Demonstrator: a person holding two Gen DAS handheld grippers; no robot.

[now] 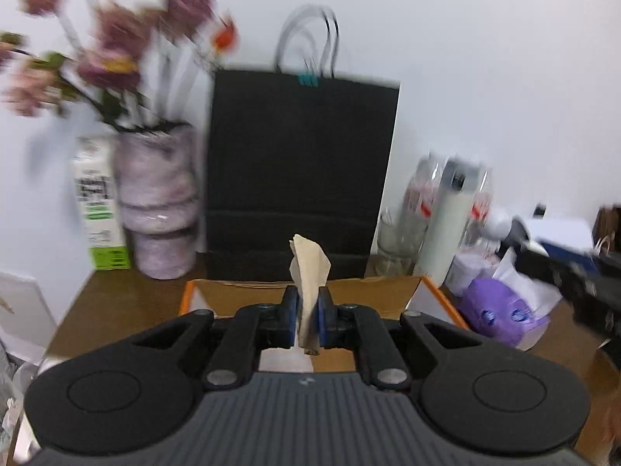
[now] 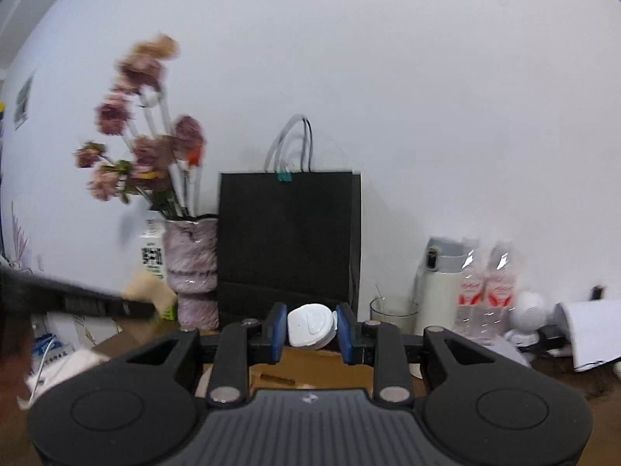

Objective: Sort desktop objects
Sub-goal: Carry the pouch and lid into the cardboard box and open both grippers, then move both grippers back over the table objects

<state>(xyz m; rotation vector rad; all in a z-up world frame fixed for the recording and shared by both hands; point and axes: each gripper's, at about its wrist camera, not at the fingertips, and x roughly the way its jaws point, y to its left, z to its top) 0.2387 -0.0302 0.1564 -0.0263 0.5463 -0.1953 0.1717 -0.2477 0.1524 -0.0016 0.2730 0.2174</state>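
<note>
My left gripper (image 1: 309,312) is shut on a crumpled beige paper scrap (image 1: 308,268) that sticks up between its blue pads, held above an open cardboard box (image 1: 421,295) with orange edges. In the right wrist view my right gripper (image 2: 311,326) is shut on a small white rounded case (image 2: 311,324), raised over the brown desk (image 2: 310,365). The left gripper also shows there as a blurred black shape (image 2: 89,303) at the left, with the beige scrap (image 2: 145,287) at its tip. The right gripper appears blurred at the right edge (image 1: 582,283) of the left wrist view.
A black paper bag (image 1: 300,178) stands against the wall, with a pink vase of flowers (image 1: 157,209) and a carton (image 1: 99,213) to its left. A white thermos (image 1: 450,217), bottles (image 2: 487,295), a glass (image 2: 392,312) and a purple tissue pack (image 1: 500,310) crowd the right.
</note>
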